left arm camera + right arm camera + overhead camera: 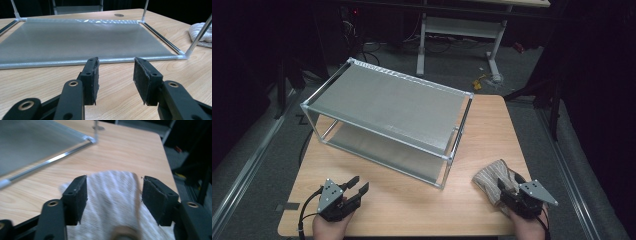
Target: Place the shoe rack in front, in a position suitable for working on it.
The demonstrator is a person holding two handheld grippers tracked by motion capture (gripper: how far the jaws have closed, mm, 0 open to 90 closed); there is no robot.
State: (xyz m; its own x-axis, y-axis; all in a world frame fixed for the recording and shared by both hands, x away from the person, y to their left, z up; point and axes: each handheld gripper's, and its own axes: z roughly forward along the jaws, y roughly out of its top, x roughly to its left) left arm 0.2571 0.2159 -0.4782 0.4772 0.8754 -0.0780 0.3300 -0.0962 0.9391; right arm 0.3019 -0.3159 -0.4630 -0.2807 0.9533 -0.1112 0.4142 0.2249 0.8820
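Observation:
A metal-framed rack (387,102) with two grey mesh shelves stands on the wooden table (412,205). At the table's front left my left gripper (360,183) points at the rack's lower shelf (82,37). Its jaws (116,61) are open with nothing between them, above bare wood. At the front right lies a folded beige striped cloth (489,177). My right gripper (507,187) sits right over its near end. In the right gripper view the cloth (112,195) lies between and below the open jaws (113,180), with a gap at the right pad.
The cloth (195,28) lies beside the rack's near right post (200,35). A corner of the rack (30,142) is off to the left in the right gripper view. Bare wood runs between the two hands. Beyond the table are a dark floor, cables and a desk frame (459,30).

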